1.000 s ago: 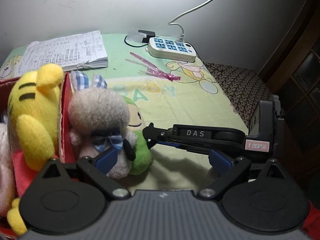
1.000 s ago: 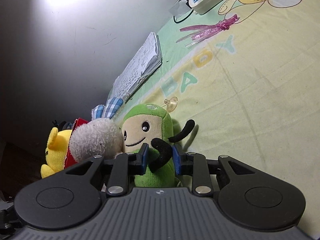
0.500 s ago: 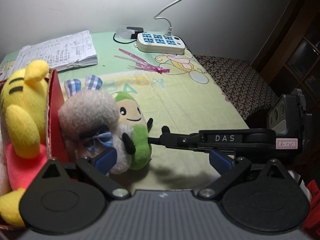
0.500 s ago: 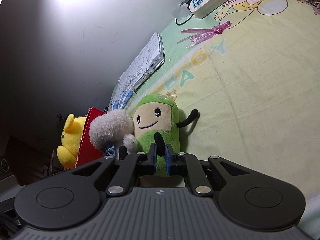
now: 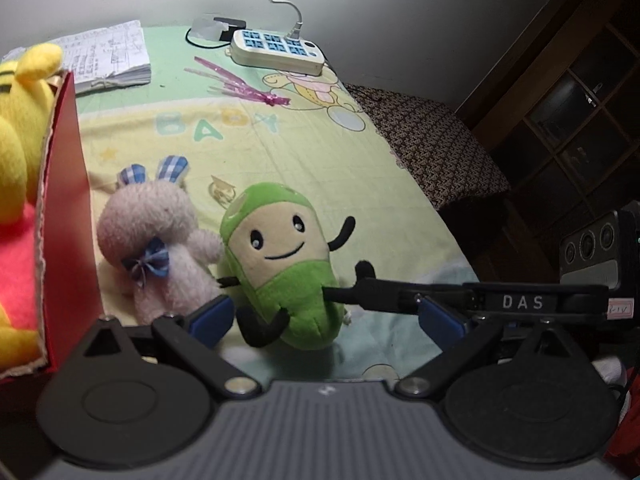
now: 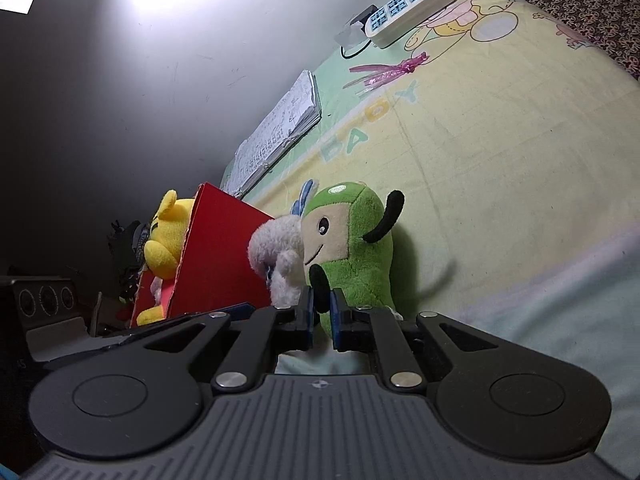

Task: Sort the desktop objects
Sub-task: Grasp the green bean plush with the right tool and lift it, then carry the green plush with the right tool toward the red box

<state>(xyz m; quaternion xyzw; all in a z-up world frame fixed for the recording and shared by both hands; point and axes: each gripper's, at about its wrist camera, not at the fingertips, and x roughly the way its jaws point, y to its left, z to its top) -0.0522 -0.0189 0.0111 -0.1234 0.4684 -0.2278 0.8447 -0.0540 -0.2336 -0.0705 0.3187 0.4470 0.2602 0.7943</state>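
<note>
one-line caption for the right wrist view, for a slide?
Right hand-held gripper shut on the green plush by its black limb, grey bunny and red box alongside.

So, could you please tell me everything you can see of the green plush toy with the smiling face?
The green plush toy with a beige smiling face looks soft and fleecy, with black eyes, a stitched smile, thin black limbs and a pale round patch on top. It lies on the pastel printed cloth, face up, leaning against the grey plush rabbit with checked ears. The right gripper has its fingers shut on one black limb; the left gripper is open around its lower body.
</note>
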